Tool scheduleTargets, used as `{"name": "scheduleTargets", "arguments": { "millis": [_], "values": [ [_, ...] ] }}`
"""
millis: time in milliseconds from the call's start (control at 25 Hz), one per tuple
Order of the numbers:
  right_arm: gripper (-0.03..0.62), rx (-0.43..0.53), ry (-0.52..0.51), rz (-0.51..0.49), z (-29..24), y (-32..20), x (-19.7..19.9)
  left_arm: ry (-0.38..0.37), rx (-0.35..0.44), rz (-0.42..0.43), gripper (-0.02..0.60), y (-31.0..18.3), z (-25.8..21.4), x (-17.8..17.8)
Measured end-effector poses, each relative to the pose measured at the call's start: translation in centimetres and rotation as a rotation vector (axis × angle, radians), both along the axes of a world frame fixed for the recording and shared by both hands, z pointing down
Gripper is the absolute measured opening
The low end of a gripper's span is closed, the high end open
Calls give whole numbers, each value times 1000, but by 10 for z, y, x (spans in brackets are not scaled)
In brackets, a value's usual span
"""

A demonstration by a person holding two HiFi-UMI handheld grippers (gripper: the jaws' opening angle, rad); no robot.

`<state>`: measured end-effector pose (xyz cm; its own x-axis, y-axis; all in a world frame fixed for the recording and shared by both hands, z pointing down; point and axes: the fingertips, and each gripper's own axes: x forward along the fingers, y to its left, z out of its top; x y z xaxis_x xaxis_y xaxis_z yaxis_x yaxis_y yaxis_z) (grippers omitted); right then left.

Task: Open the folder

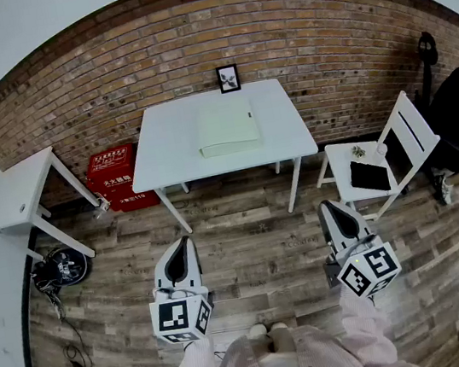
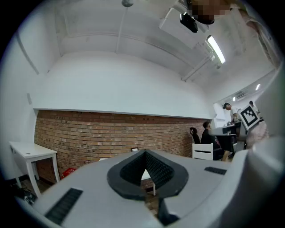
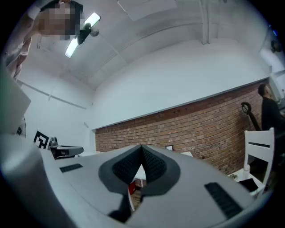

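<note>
Two grippers were in view, and we logged the same state for both. The left gripper had its jaws pressed together at the tips with nothing between them, and so did the right gripper. In the head view we saw both held over the wooden floor, side by side, pointing toward the white table and well apart from it. The folder, pale green, lay flat and closed on that table, about mid-width and nearer the far edge. We saw neither gripper touching it. A small picture frame stood upright just behind the folder, at the table's far edge against the brick wall. We noted red crates on the floor to the left of the table, by the wall, and a white side table further left. To the right of the table stood a white chair with a dark flat object on its seat. A person in dark clothes sat beyond it at the right edge.
</note>
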<state>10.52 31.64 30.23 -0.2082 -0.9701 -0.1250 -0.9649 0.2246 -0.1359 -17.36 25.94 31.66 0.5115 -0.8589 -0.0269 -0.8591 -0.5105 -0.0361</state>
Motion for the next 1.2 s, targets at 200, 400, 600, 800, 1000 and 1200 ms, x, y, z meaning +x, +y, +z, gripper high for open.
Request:
{"name": "scheduleTargets", "arguments": {
  "millis": [200, 400, 600, 800, 1000, 1200],
  "values": [
    [3, 1, -8, 5, 1, 1, 6, -2, 13, 0, -5, 3, 1, 4],
    [3, 21, -66, -52, -1, 5, 9, -7, 1, 16, -5, 9, 5, 15],
    [3, -3, -74, -38, 7, 2, 15, 19, -34, -2, -3, 12, 13, 17],
    [9, -27, -87, -36, 18, 3, 23, 39, -64, -24, 65, 19, 23, 16],
    [71, -51, -79, -36, 26, 2, 27, 48, -76, -51, 107, 24, 28, 14],
    [103, -49, -74, -30, 31, 0, 30, 46, -79, -69, 132, 26, 29, 9]
  ]
}}
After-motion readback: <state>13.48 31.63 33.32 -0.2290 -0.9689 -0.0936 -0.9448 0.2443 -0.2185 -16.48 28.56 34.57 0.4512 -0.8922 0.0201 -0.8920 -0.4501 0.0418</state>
